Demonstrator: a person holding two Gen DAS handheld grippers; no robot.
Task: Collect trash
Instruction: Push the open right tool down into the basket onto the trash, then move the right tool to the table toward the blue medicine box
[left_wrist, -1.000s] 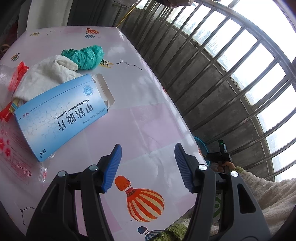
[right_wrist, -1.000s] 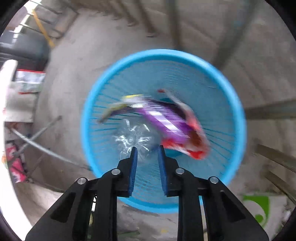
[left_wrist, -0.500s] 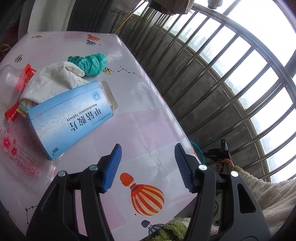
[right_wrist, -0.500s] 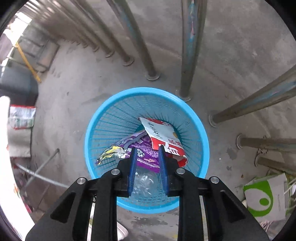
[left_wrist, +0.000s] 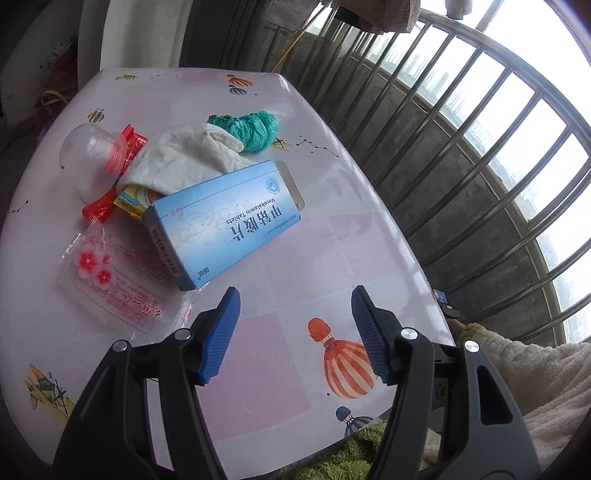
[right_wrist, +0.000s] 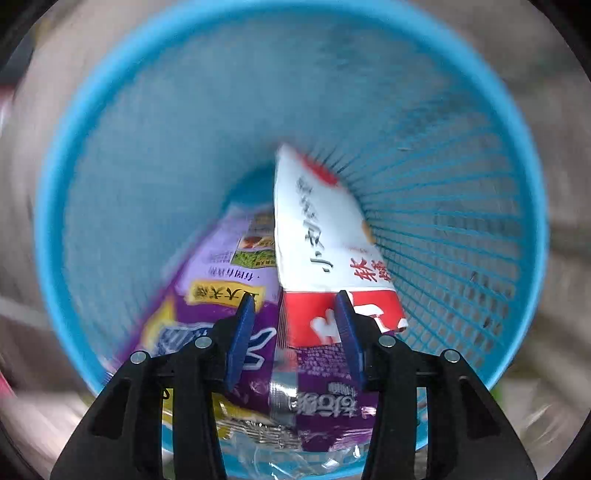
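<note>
My left gripper is open and empty, hovering over the near part of the pink table. Ahead of it lies a pile of trash: a blue medicine box, a white cloth, a green crumpled bag, a clear plastic cup, red wrappers and a clear printed bag. My right gripper is open and empty, pointing down into the blue mesh bin. In the bin lie a purple snack bag and a white-and-red packet.
A metal railing runs along the table's right side. The person's fleece sleeve shows past the table's near right corner. A white chair back stands behind the table. The floor around the bin is blurred.
The right gripper has opened wider and dropped close to the bin mouth. The left gripper has pulled back, so more of the table and trash pile shows.
</note>
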